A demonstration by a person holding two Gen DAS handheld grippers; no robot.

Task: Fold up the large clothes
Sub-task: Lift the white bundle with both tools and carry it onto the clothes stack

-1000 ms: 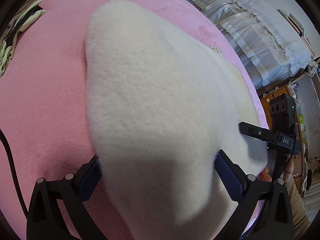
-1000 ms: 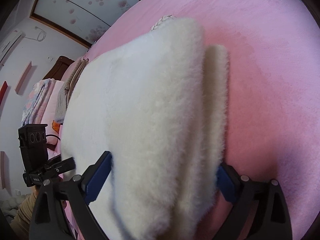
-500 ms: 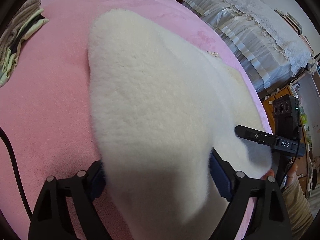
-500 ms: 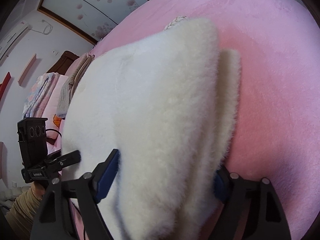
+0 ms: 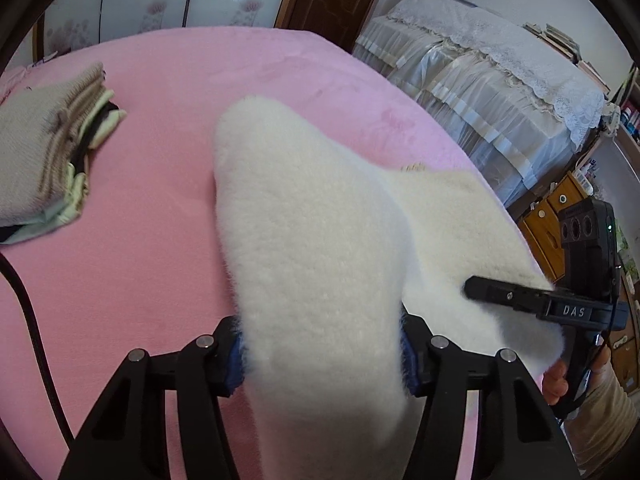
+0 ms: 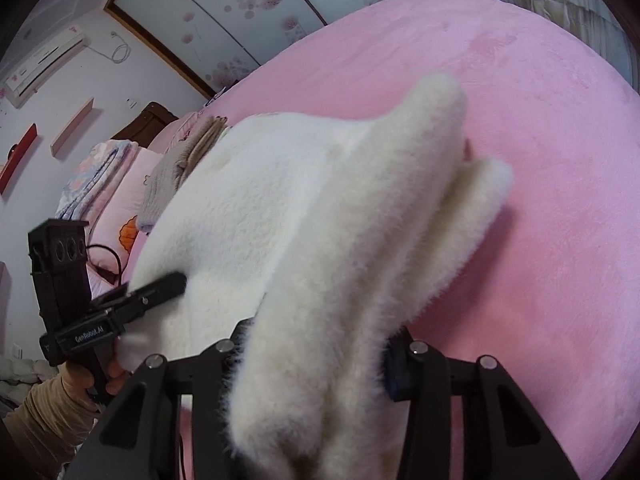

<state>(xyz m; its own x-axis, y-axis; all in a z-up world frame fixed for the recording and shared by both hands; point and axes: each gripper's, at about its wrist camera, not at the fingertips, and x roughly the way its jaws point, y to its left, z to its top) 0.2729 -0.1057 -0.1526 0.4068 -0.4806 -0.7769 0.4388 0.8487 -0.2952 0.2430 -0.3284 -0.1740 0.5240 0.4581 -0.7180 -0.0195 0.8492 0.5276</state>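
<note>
- Over at the far left of the left wrist view, a stack of folded clothes (image 5: 44, 152) sits on the pink bed cover (image 5: 152, 240), well apart from the work.
- Next, the left gripper (image 5: 320, 354) has just been closing its jaws; its blue pads now press into both sides of a thick ridge of the white fleece garment (image 5: 312, 240), so it has hold of it.
- Further along, the fleece garment spreads across the bed, its near edge raised off the cover and its far end resting on the pink.
- At the right of that view the other tool's finger lies against the fleece, a hand (image 5: 560, 376) wrapped round its handle.
- From the right wrist view, the right gripper (image 6: 316, 360) has likewise been closing and now pinches a bunched fold of the fleece between its pads.
- Behind it, a second flap of fleece (image 6: 476, 216) lies flat on the cover.
- Past the bed's right edge stands a lace-draped piece of furniture (image 5: 480, 80).
</note>
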